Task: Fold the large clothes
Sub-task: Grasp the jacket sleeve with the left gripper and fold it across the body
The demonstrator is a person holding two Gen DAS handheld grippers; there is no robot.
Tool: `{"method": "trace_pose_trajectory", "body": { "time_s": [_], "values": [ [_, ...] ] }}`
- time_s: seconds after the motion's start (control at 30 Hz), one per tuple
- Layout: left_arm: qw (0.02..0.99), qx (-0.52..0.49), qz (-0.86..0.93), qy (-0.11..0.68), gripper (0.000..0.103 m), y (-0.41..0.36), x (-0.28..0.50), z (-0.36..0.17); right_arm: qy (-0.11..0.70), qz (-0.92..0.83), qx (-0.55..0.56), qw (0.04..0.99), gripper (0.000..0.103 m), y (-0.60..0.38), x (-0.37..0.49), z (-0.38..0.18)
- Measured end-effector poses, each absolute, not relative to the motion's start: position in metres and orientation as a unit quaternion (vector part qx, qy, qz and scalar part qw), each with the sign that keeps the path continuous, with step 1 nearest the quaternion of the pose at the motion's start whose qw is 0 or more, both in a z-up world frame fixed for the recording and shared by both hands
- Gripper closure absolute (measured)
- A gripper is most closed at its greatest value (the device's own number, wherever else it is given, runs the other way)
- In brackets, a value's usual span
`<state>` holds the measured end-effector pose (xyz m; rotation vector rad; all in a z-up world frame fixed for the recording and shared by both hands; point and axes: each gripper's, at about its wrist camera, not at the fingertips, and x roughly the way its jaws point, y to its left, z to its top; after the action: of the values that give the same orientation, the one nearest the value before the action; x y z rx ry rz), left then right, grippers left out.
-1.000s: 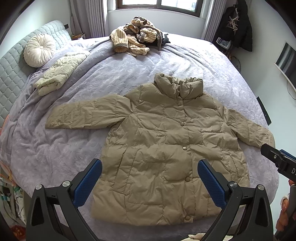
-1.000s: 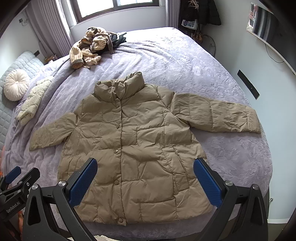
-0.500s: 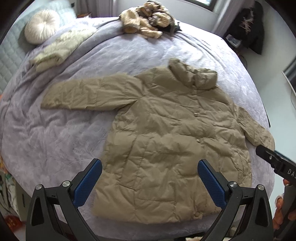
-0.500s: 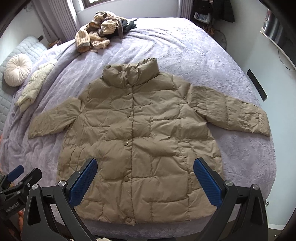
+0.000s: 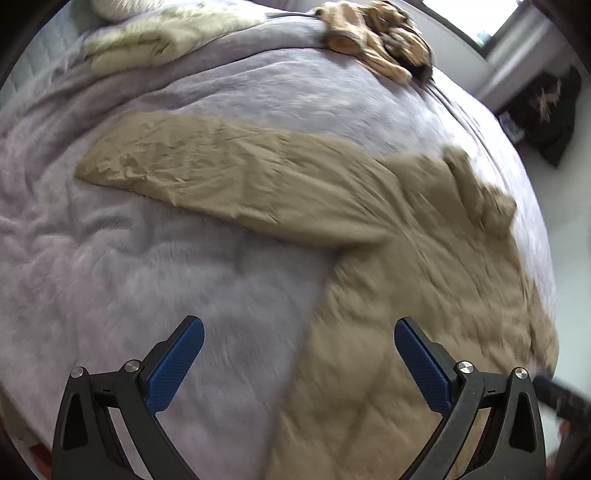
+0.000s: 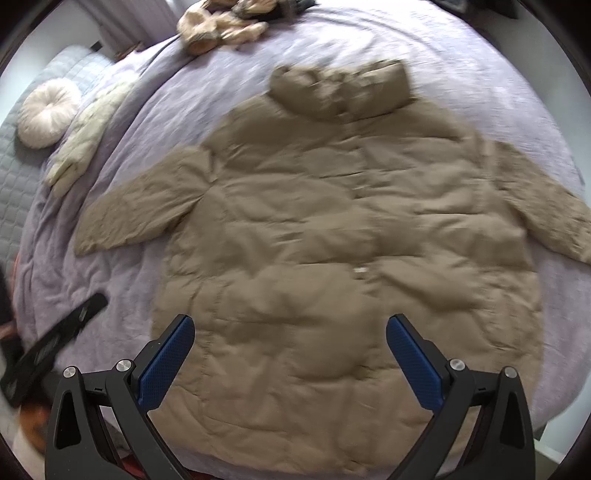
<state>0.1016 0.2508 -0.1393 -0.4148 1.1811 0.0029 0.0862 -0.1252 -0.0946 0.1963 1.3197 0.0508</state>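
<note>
Both tools have been lowered toward the khaki puffer jacket [image 6: 332,251], spread flat mid-bed; left tool [image 5: 299,365] and right tool [image 6: 290,360] are released, probably for sleeve folding.

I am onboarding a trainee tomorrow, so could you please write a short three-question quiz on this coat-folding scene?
1. True or false: the left claw is shut on the tan coat.
2. Which lies nearest the round white cushion: A the cream jacket, B the heap of striped clothes, C the tan coat?
3. Fill in: the coat lies spread on a ___ bedspread.

Key: 1 false, both the left claw and the right claw are open; 2 A; 3 lilac.
</note>
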Motion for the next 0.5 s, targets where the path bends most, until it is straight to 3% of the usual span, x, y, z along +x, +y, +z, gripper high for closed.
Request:
{"method": "trace_pose_trajectory", "body": {
  "time_s": [0.3,0.5],
  "values": [
    [0.782,-0.391,0.005,0.485,0.0,0.345,0.178,-0.222,0.64,0.079,0.056,0.762,0.0,-0.069,0.108,-0.14],
    [0.809,-0.373,0.071,0.449,0.002,0.394,0.214,-0.232,0.639,0.09,0.058,0.762,0.0,-0.059,0.12,-0.156]
  ]
}}
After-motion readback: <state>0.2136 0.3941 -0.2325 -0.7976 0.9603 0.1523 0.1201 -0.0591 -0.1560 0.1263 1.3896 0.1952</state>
